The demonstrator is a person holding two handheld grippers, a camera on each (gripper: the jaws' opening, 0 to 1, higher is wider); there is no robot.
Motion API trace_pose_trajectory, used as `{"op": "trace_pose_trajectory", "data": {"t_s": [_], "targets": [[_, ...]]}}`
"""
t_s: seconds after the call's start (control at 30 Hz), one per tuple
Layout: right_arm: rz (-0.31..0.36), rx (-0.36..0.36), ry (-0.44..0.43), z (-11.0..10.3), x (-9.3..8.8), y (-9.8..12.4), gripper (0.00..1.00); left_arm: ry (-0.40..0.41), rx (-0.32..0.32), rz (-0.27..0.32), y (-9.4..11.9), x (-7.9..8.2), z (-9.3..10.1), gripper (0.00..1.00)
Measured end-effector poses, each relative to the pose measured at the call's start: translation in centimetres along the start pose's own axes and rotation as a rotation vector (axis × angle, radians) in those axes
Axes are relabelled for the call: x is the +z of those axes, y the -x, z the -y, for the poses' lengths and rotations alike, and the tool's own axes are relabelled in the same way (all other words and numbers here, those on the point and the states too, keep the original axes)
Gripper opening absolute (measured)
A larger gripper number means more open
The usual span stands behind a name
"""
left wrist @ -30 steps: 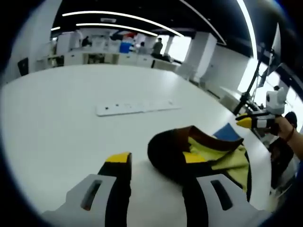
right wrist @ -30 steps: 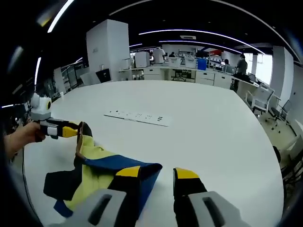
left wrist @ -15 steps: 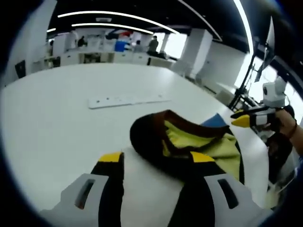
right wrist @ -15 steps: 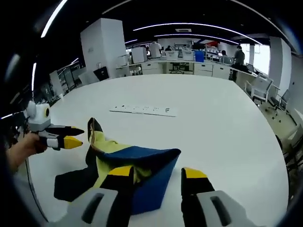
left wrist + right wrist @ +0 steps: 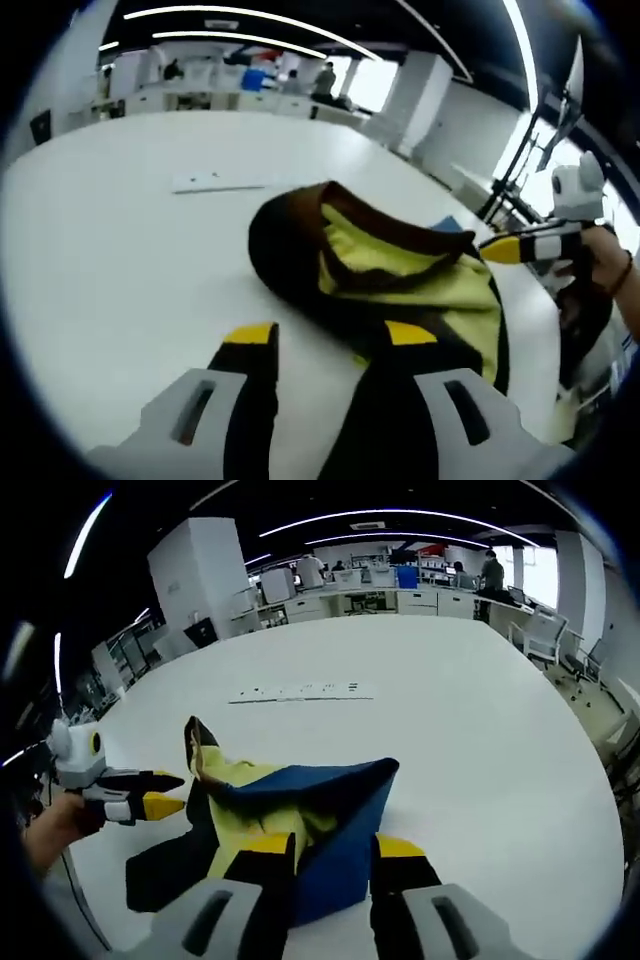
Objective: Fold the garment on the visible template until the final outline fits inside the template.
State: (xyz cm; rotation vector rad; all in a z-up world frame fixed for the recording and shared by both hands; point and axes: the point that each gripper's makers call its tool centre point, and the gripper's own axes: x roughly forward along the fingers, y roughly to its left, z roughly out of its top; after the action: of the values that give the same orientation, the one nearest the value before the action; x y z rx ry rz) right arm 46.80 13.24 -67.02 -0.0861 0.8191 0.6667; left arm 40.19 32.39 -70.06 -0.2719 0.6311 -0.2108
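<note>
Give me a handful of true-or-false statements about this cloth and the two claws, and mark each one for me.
1. The crumpled yellow, blue and dark brown garment lies on a white table. True.
2. The garment is neatly folded into a flat rectangle. False: it is bunched up, with folds standing up off the table.
3. In the right gripper view, the right claw has blue fabric between its yellow-tipped jaws. True.
4. A long white strip lies on the table beyond the garment. True.
5. In the right gripper view, the left claw is buried under the garment. False: it is at the garment's dark edge, held by a hand.
</note>
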Motion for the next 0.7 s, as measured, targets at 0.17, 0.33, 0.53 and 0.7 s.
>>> {"op": "trace_pose_trajectory", "data": {"t_s": [0.17,0.33,0.53,0.7], "targets": [[-0.004,0.007,-0.040,-0.2,-0.6,-0.2,0.18,0.030,-0.001,-0.006,-0.4,-0.4,0.4,0.32],[-0.001,0.005,-0.082,-0.1,-1.0,-0.2,0.08,0.044,0.002,-0.036,-1.0,-1.3,0.7,0.28],[-0.004,0.014,-0.106,-0.3,-1.5,-0.3,0.00,0.090,-0.013,-0.029,-1.2,-1.7,1.1,0.21],[-0.004,0.016,-0.119,-0.2,-1.8,-0.3,0.00,0.083,-0.028,-0.040,-1.3,-1.9,1.4,0.06]]}}
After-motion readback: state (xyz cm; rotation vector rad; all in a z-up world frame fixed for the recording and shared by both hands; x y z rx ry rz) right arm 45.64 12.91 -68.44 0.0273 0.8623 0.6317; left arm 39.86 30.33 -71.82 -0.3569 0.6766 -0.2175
